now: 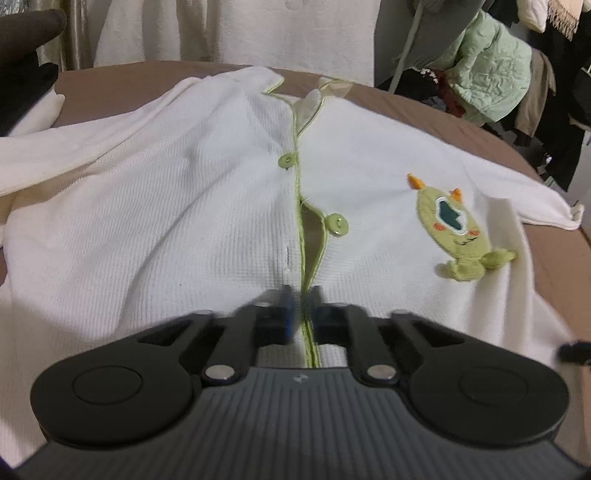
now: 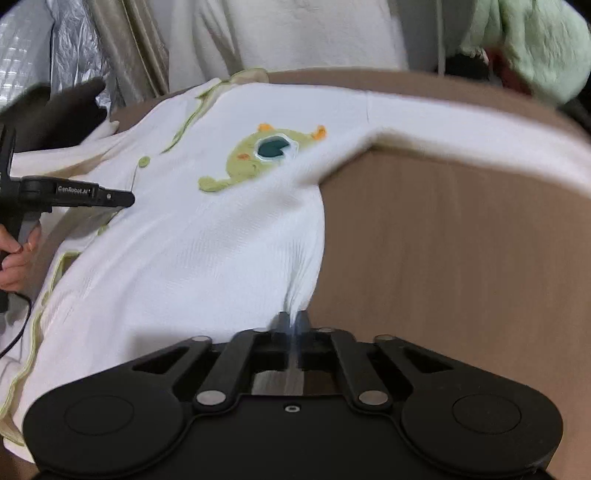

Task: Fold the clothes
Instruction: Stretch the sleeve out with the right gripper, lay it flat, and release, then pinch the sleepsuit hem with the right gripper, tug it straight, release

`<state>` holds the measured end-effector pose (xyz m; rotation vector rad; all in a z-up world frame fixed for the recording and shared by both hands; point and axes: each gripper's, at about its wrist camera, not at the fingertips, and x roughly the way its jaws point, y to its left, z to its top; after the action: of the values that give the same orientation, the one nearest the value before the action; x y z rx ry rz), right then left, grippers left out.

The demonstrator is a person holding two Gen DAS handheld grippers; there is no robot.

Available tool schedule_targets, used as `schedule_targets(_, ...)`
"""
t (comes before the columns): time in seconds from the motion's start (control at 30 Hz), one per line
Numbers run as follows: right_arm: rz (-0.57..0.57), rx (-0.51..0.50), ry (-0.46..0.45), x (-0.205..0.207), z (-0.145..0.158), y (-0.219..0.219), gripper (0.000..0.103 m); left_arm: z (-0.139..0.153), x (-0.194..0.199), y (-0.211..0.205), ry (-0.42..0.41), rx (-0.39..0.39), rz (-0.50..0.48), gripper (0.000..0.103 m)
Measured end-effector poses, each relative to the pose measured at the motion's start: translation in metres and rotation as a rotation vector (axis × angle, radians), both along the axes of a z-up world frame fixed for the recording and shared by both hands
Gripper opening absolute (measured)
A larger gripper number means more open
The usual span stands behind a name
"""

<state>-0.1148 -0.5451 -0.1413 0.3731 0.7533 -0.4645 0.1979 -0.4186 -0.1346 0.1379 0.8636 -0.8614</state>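
A white waffle-knit cardigan [image 1: 184,206] with green piping, green buttons [image 1: 338,224] and a green monster patch [image 1: 456,230] lies front up on a brown surface [image 1: 554,266]. My left gripper [image 1: 303,301] sits at the lower front opening, its jaws nearly together around the green-piped edge. My right gripper [image 2: 293,319] is shut on the cardigan's [image 2: 207,236] right side hem, which bunches between the fingers. The patch [image 2: 258,155] shows in the right wrist view. The left gripper [image 2: 110,197] shows there from the side, over the front opening.
The brown surface [image 2: 461,240] extends bare to the right of the cardigan. A pale green quilted jacket [image 1: 491,77] and dark clothes hang at the back right. White fabric [image 1: 236,29] and beige curtains hang behind. A dark object [image 1: 26,55] lies at far left.
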Motion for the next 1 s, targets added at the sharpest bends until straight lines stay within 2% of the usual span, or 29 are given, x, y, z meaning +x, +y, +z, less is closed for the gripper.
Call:
schedule_targets(0.07, -0.076, -0.032, -0.007, -0.019, 0.022, 0.008, 0.003, 0.004, -0.001, 0.002, 0.018, -0.022, -0.017, 0.000)
schedule_targets(0.13, -0.139, -0.041, 0.014, -0.038, 0.026, 0.012, 0.002, 0.003, -0.003, -0.001, 0.047, -0.047, -0.045, 0.000)
schedule_targets(0.23, -0.174, -0.002, 0.070, -0.044, -0.002, 0.011, 0.002, -0.007, -0.007, -0.013, 0.073, -0.027, -0.072, 0.000)
schedule_targets(0.3, -0.172, -0.024, 0.083, -0.039, -0.014, 0.014, 0.002, -0.014, -0.010, -0.020, 0.061, -0.007, -0.075, 0.002)
schedule_targets(0.4, -0.186, 0.008, 0.035, -0.049, -0.010, 0.013, 0.008, -0.009, -0.013, -0.019, 0.055, 0.019, -0.083, 0.003)
schedule_targets(0.43, -0.195, 0.034, 0.017, -0.055, -0.008, 0.011, 0.016, -0.005, -0.013, -0.016, 0.067, 0.028, -0.083, 0.005)
schedule_targets(0.47, -0.205, 0.060, -0.001, -0.061, -0.006, 0.010, 0.029, -0.001, -0.015, -0.011, 0.066, 0.043, -0.086, 0.010)
schedule_targets(0.5, -0.221, 0.080, -0.012, -0.072, -0.003, 0.011, 0.034, 0.003, -0.018, -0.006, 0.066, 0.058, -0.090, 0.016)
schedule_targets(0.53, -0.232, 0.099, -0.023, -0.084, -0.003, 0.013, 0.038, 0.007, -0.021, -0.001, 0.065, 0.073, -0.093, 0.029)
schedule_targets(0.57, -0.231, 0.120, -0.037, -0.094, -0.002, 0.016, 0.038, 0.008, -0.026, 0.002, 0.043, 0.113, -0.100, 0.036)
schedule_targets(0.63, -0.219, 0.165, -0.071, -0.114, -0.001, 0.026, 0.038, 0.012, -0.037, 0.009, -0.002, 0.193, -0.113, 0.038)
schedule_targets(0.7, -0.203, 0.212, -0.098, -0.128, -0.008, 0.040, 0.039, 0.013, -0.042, 0.011, -0.006, 0.214, -0.114, 0.039)
schedule_targets(0.77, -0.172, 0.246, -0.093, -0.132, -0.017, 0.052, 0.048, 0.013, -0.044, 0.014, 0.006, 0.219, -0.112, 0.042)
schedule_targets(0.83, -0.147, 0.231, -0.072, -0.122, -0.025, 0.059, 0.058, 0.013, -0.043, 0.016, 0.035, 0.216, -0.100, 0.042)
schedule_targets(0.9, -0.143, 0.183, -0.027, -0.109, -0.032, 0.064, 0.055, 0.015, -0.043, 0.020, 0.041, 0.220, -0.092, 0.042)
schedule_targets(0.93, -0.145, 0.143, 0.030, -0.102, -0.033, 0.068, 0.032, 0.016, -0.044, 0.022, 0.040, 0.224, -0.089, 0.042)
schedule_targets(0.97, -0.145, 0.111, 0.071, -0.098, -0.027, 0.072, 0.002, 0.018, -0.046, 0.028, 0.040, 0.222, -0.083, 0.042)
schedule_targets(1.0, -0.145, 0.086, 0.103, -0.096, -0.020, 0.076, 0.002, 0.021, -0.048, 0.034, 0.040, 0.221, -0.077, 0.042)
